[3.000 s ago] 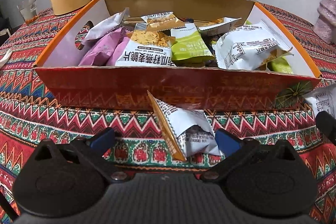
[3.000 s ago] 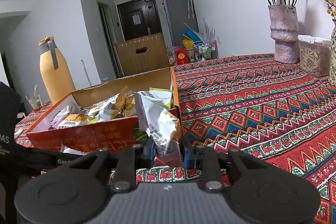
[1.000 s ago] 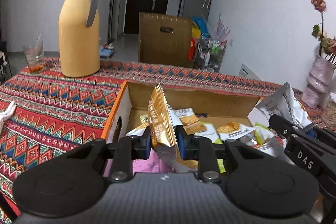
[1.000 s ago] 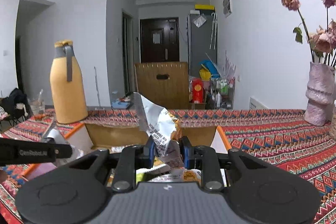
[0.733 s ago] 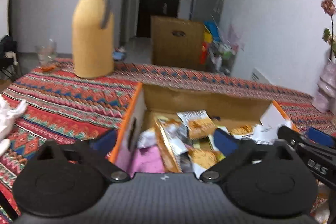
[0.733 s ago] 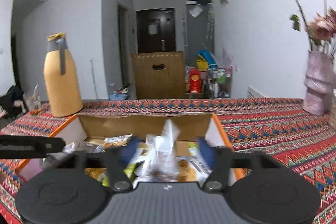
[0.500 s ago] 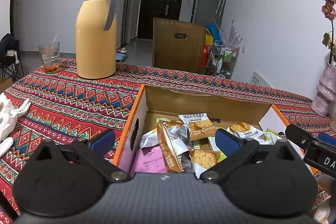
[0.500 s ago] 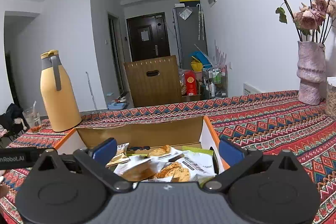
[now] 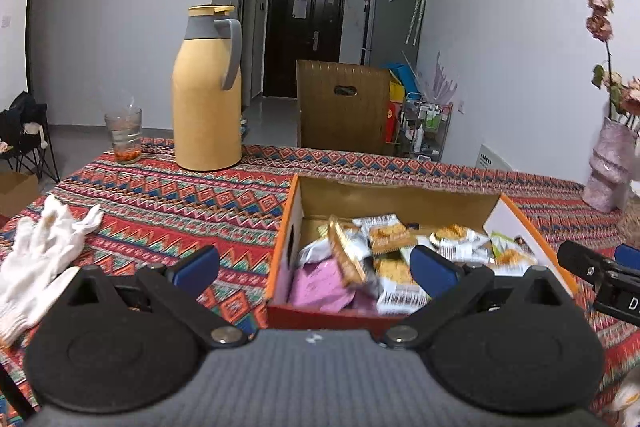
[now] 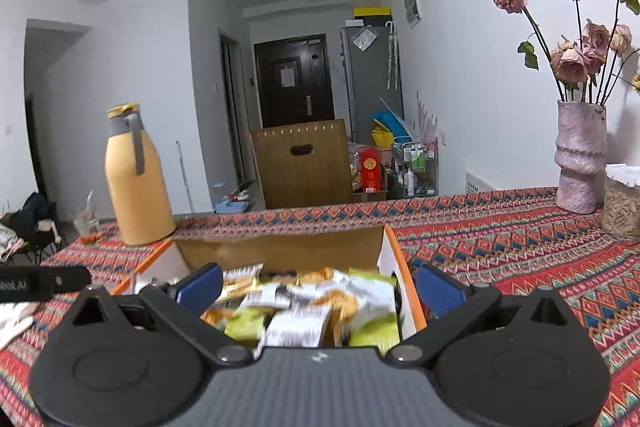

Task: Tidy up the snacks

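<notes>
An orange-rimmed cardboard box [image 9: 289,227] sits on the patterned tablecloth, filled with several snack packets [image 9: 390,237]: white, pink and green ones. My left gripper [image 9: 314,267] is open and empty, above the box's near left corner. My right gripper [image 10: 318,289] is open and empty, above the box [image 10: 394,251] and its snack packets [image 10: 304,311]. The right gripper also shows at the right edge of the left wrist view [image 9: 600,271]. The left one shows at the left edge of the right wrist view [image 10: 40,283].
A yellow thermos jug [image 9: 206,95] and a glass [image 9: 123,133] stand at the table's far left. White gloves [image 9: 40,251] lie at the left. A pink vase of dried roses [image 10: 580,155] and a jar [image 10: 624,203] stand at the right. A brown chair back [image 9: 344,107] is beyond the table.
Both grippers opened and dropped their snack packets into the box. Since then both have drawn back and up, away from the box.
</notes>
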`<state>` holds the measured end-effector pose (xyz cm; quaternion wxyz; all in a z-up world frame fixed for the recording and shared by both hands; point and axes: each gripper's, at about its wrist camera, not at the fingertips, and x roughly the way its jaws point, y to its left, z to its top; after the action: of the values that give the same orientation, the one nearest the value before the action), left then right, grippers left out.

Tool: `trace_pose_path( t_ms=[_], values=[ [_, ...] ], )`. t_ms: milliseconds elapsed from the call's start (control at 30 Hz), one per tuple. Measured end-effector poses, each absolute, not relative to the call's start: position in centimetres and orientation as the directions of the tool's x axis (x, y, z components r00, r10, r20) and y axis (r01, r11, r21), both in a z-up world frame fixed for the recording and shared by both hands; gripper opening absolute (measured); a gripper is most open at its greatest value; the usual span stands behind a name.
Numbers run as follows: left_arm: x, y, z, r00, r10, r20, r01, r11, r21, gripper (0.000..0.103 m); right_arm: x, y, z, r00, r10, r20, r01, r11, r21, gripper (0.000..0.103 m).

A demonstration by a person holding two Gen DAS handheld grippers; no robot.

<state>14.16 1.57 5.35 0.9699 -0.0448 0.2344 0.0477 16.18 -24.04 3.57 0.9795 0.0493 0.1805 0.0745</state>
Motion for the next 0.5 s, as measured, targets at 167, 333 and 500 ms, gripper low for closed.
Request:
trace_pose_path(
  t_ms=[167, 333, 500],
  values=[
    [10.7, 2.2, 4.6, 0.879, 0.051, -0.474, -0.090, 0.994, -0.059, 0.103, 12.9, -23.9, 2.8, 0.905, 0.179, -0.385, -0.145, 0.983, 0.117, 0.103],
    [8.0, 2.5, 3.3, 0.865, 0.035, -0.501, -0.070, 0.996, -0.051, 0.103, 9.9, -23.8, 1.7, 0.883, 0.192, -0.429, -0.157, 0.981, 0.116, 0.103],
    [5.8, 2.2, 1.5, 0.839, 0.016, -0.544, -0.052, 0.997, -0.050, 0.103, 7.4, -23.6, 0.7, 0.863, 0.196, -0.466, -0.156, 0.980, 0.123, 0.103]
  ],
)
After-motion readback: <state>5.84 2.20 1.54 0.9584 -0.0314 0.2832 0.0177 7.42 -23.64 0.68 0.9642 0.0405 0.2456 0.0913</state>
